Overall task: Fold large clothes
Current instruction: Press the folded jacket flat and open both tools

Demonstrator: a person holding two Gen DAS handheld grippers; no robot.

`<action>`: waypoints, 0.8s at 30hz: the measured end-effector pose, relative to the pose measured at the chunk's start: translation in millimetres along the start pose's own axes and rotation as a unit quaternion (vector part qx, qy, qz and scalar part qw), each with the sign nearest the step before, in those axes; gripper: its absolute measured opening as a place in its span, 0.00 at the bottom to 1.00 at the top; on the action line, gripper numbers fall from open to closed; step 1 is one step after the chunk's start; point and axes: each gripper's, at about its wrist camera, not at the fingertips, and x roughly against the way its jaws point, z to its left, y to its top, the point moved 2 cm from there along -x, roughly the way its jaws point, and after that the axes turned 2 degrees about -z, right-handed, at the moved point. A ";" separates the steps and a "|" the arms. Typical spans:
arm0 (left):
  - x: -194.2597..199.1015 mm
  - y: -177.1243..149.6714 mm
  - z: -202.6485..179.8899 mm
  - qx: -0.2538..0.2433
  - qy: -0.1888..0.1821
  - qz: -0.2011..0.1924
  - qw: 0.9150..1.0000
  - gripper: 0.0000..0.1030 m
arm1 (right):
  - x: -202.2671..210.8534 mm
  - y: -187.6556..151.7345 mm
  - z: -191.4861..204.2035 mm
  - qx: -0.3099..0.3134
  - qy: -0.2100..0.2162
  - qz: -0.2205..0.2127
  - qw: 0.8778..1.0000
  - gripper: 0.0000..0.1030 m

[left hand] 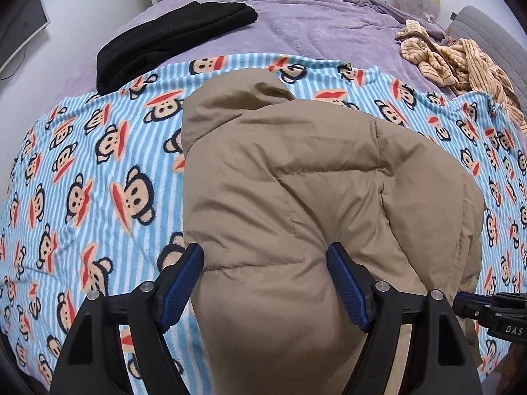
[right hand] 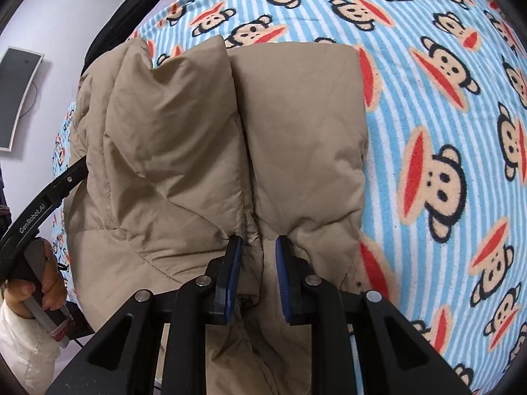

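Currently folding | jacket (left hand: 296, 181) lying on the blanket (left hand: 98, 164), hood at 12 o'clock | left gripper (left hand: 265, 283) straddling the padded hem, fingers apart | right gripper (right hand: 258, 275) pinching the hem seam to lift it

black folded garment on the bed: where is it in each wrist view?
Left wrist view: black garment lies upper left on the purple bedspread, its near end overlapping the far edge of the monkey-print blanket.
Right wrist view: only a dark strip at top left, behind the tan puffer jacket.
Shared landmark: the tan puffer jacket, on the monkey-print blanket.
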 end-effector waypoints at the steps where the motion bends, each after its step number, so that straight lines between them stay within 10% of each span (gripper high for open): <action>1: 3.3 -1.5 1.1 0.002 -0.001 0.002 1.000 0.75 | 6.4 -1.1 1.3 0.000 0.003 -0.002 1.000 0.22; 24: 71.7 -80.2 7.3 -0.014 -0.040 0.058 0.997 0.75 | 49.9 -55.7 18.4 -0.031 0.002 0.000 1.000 0.25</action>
